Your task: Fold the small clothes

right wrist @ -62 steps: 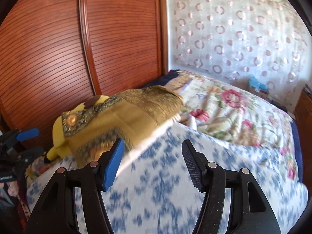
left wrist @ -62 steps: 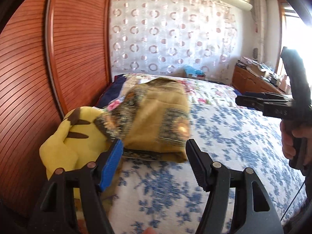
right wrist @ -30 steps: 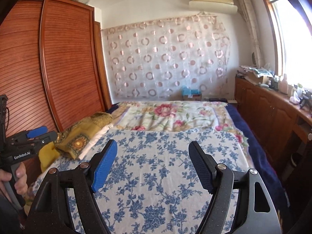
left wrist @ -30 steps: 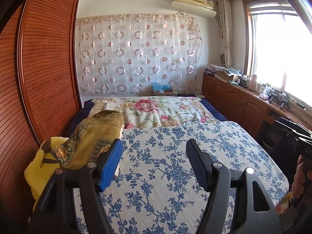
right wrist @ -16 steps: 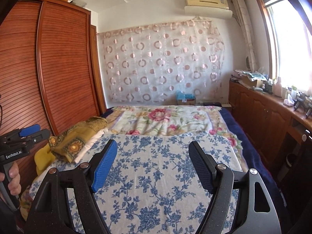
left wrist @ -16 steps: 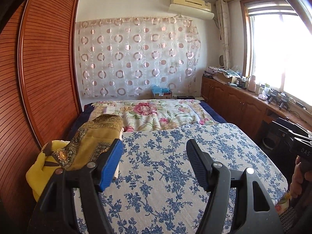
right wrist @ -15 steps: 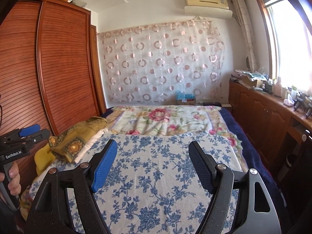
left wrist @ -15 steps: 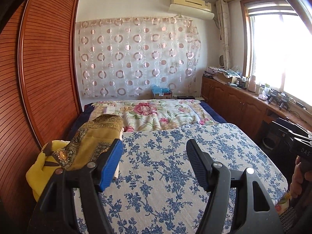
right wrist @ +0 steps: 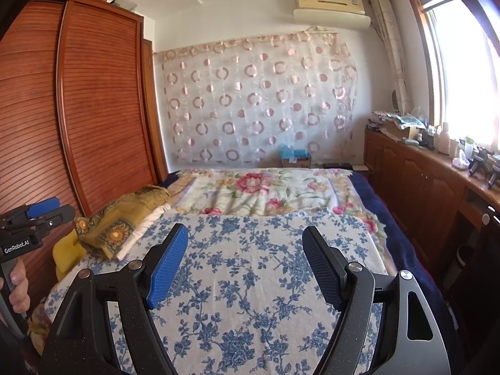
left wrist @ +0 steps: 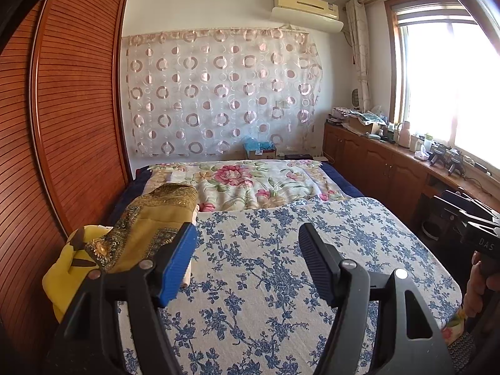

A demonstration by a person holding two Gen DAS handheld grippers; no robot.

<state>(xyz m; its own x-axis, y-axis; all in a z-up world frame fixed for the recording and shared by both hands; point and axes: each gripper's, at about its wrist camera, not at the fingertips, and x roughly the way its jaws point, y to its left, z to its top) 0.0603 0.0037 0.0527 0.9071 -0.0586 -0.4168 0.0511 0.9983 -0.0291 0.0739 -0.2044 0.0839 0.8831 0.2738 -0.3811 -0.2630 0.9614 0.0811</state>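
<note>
Your left hand-held gripper (left wrist: 247,264) is a black, grainy plastic frame with two forked arms, each pinned by round silver screws. The finger at nine o'clock wears a bright blue ribbed pad (left wrist: 176,265); the one at three o'clock carries a dark cross-hatched pad. Your right hand-held gripper (right wrist: 245,265) has the same build, with a blue textured pad on each finger. In the right wrist view, at nine o'clock, the left unit's black body reads "GenRobot.AI" in white. In the left wrist view, at three o'clock, the right unit's body shows "DAS".
</note>
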